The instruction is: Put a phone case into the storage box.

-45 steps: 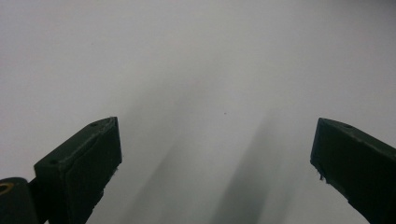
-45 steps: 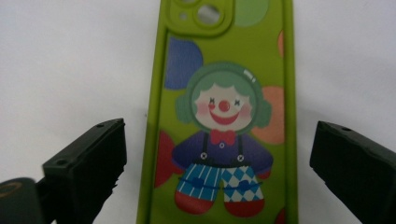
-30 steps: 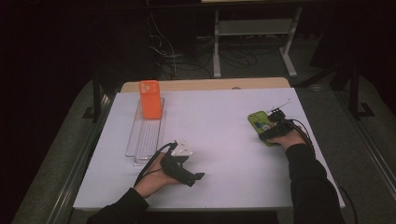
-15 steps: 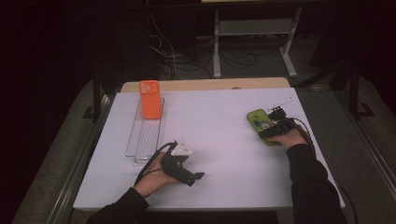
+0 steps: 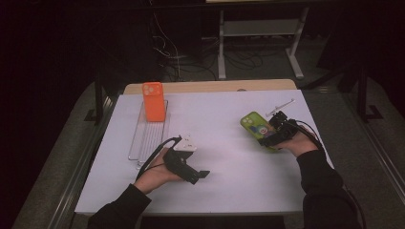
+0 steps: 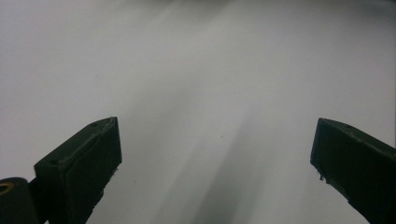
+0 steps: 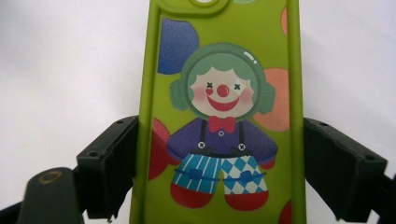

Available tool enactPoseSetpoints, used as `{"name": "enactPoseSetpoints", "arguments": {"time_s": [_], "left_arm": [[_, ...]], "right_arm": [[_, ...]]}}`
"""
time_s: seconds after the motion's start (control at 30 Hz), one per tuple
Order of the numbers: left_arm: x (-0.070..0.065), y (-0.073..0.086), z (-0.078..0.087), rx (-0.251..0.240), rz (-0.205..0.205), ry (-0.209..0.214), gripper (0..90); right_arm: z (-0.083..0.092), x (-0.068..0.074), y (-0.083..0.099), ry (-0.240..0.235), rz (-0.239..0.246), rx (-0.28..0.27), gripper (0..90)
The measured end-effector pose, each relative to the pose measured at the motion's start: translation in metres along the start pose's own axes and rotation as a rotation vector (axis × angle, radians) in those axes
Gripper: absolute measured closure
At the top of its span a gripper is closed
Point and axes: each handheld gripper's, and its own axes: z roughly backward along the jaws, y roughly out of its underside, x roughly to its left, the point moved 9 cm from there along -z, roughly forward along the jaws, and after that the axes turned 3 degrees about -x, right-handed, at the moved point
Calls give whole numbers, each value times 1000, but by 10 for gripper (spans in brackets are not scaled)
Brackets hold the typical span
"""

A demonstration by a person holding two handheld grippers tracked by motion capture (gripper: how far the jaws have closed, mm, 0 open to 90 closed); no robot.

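Green phone case (image 7: 219, 116) with a clown print sits clamped by its long edges in the right gripper (image 5: 276, 135) over the table's (image 5: 229, 114) right side; its top and bottom ends are cut off in the right gripper view. Left gripper (image 6: 215, 154) gapes empty.

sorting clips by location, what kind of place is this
Probably a lab or workshop: a white-topped table in a dark room, loose cables on the floor behind it, and a metal-framed bench beyond.
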Motion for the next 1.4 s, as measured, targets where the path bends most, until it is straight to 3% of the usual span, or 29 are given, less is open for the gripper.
{"name": "enactPoseSetpoints", "arguments": {"time_s": [0.2,0.33,0.47,0.57,0.77,0.9,1.0,1.4], "left_arm": [[6,-17,4,9,-24,26,16],[7,-32,10,-20,-46,82,16],[10,-39,14,-40,-64,99,18],[10,-38,15,-35,-87,110,17],[11,-34,18,-24,-111,122,17],[5,-32,16,-22,-129,147,17],[0,-30,14,-6,-163,167,17],[-15,-23,6,26,-211,229,17]], "right_arm": [[10,16,-7,-41,78,-5,152],[18,25,-15,-60,110,-22,152],[22,38,-19,-88,148,-35,151],[20,50,-18,-114,181,-23,151],[15,70,-14,-176,303,-6,151],[12,87,-10,-211,385,10,151],[11,97,-9,-241,434,11,151],[9,130,-4,-348,565,29,151]]}}
